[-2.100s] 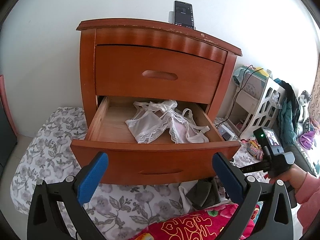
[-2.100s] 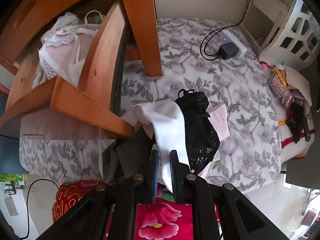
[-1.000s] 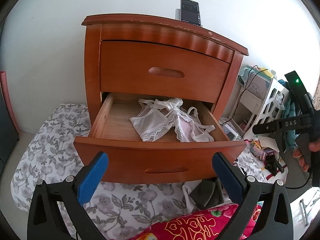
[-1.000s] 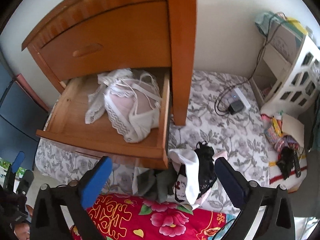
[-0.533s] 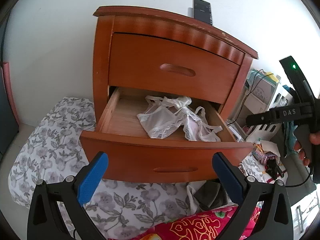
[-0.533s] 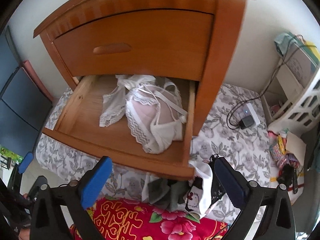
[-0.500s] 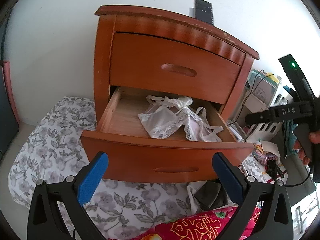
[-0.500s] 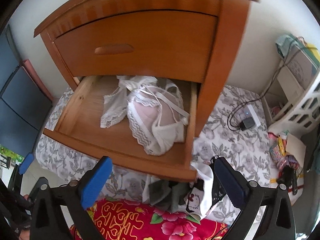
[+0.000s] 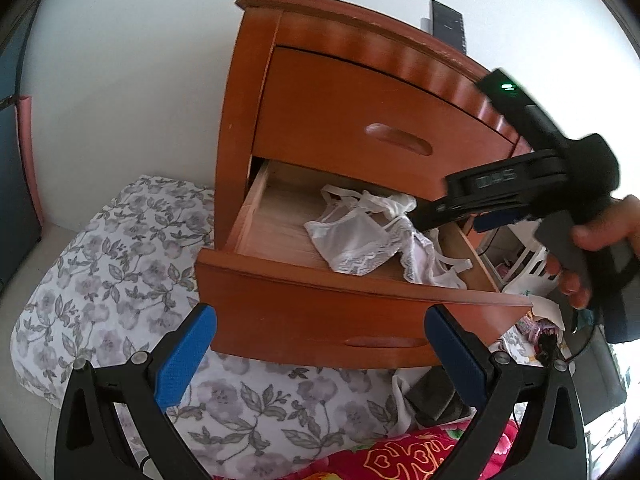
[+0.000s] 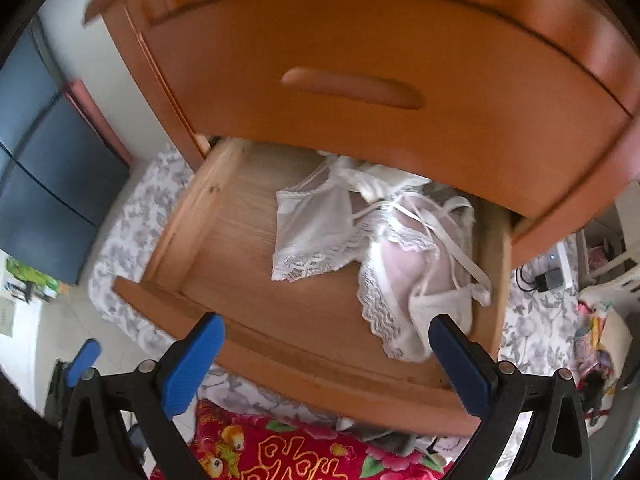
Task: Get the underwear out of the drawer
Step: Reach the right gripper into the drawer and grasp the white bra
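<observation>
The white lace underwear (image 10: 372, 248) lies bunched in the right half of the open lower drawer (image 10: 248, 280), running from under the closed upper drawer (image 10: 360, 80) toward the drawer's front right corner. The right gripper (image 10: 326, 360) hovers above the drawer's front edge, its blue fingers spread wide and holding nothing; its right finger sits just beside the front end of the garment. The left gripper (image 9: 320, 354) hangs in front of the drawer face, equally wide apart and empty. A floral sheet (image 9: 104, 264) covers the floor beneath the nightstand.
</observation>
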The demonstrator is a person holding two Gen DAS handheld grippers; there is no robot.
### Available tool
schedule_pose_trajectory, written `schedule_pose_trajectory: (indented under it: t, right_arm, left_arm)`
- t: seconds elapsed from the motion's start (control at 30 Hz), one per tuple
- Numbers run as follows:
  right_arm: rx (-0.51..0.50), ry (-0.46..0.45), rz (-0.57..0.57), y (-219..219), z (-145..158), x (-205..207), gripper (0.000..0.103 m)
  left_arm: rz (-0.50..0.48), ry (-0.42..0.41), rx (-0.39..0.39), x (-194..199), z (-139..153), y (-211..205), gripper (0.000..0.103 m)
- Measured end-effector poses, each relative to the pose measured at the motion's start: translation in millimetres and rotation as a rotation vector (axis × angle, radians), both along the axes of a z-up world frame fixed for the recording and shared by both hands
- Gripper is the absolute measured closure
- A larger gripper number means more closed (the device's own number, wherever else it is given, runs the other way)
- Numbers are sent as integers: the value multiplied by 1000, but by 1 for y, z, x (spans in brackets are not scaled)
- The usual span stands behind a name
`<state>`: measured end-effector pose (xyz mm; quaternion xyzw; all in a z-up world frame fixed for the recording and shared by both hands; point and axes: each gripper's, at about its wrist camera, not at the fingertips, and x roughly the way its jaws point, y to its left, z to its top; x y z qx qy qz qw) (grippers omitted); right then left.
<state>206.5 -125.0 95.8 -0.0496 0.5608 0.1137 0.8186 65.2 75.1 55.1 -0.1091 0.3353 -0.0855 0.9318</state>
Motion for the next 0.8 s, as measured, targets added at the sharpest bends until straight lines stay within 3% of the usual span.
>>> schedule_pose_trajectory:
  t: [0.5, 0.8]
  right_arm:
    - [-174, 192, 121, 75, -76, 62, 5]
    - [-278, 225, 190, 99, -103, 79, 15]
  left_arm:
    - [1, 35, -19, 14, -19, 15, 0]
    - [6, 50, -33, 21, -27, 21, 0]
